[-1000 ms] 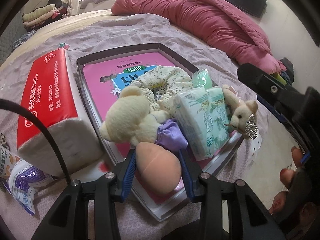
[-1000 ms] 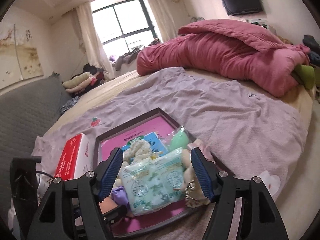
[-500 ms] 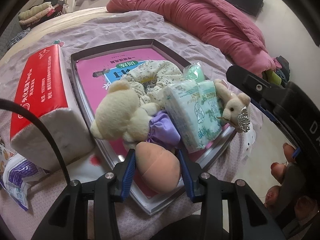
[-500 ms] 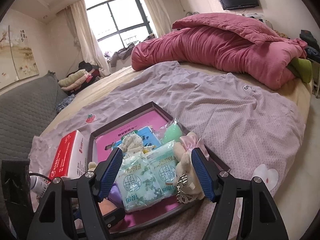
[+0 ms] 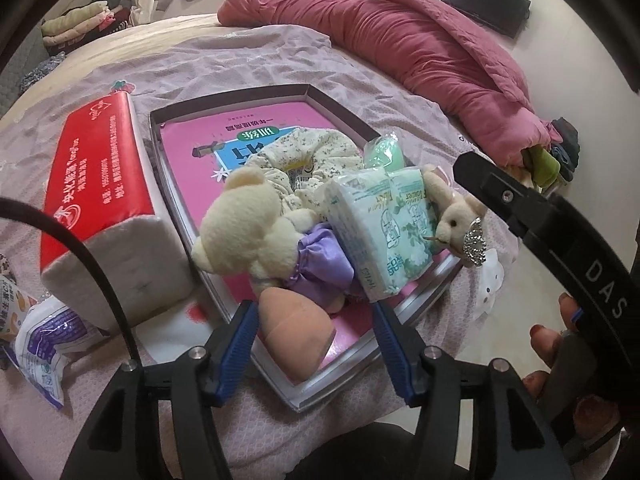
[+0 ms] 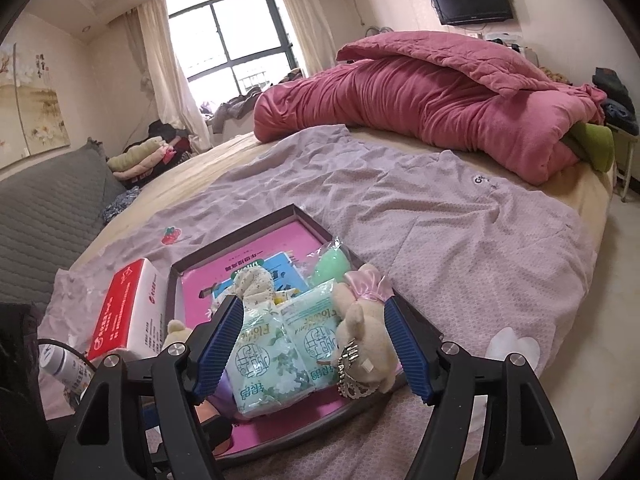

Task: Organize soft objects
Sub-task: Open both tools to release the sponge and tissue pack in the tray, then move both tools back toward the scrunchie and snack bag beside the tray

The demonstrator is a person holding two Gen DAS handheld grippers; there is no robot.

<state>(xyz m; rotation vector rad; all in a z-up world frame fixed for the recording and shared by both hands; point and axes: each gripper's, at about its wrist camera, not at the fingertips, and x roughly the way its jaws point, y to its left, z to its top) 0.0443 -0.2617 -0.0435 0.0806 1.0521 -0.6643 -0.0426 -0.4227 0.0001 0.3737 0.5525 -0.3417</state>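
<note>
While my left gripper (image 5: 314,346) hangs over the near corner of the shallow box tray (image 5: 344,390), its jaws are opening; the peach makeup sponge (image 5: 296,334) lies between the blue pads on the tray floor. Left pad sits just beside the sponge, right pad clear of it. No squeeze visible.

Tray contents, from my left wrist view: cream teddy bear (image 5: 244,224) in a purple dress, leaning just behind the sponge; floral fabric piece (image 5: 308,152) behind the bear; 2 tissue packs (image 5: 380,232) tilted against the bear's right side; small bear with a rhinestone charm (image 5: 456,220) at the tray's right rim; green sponge in a clear wrapper (image 5: 384,152) further back. Pink booklet lines the tray bottom.

My right gripper (image 6: 314,346) hovers above the tissue packs and small bear, jaws opening, spread wide, pads touching nothing.

Red tissue box (image 5: 100,184) lies on the bedsheet just left of the tray. Small snack packet (image 5: 44,340) near it, at left edge.
</note>
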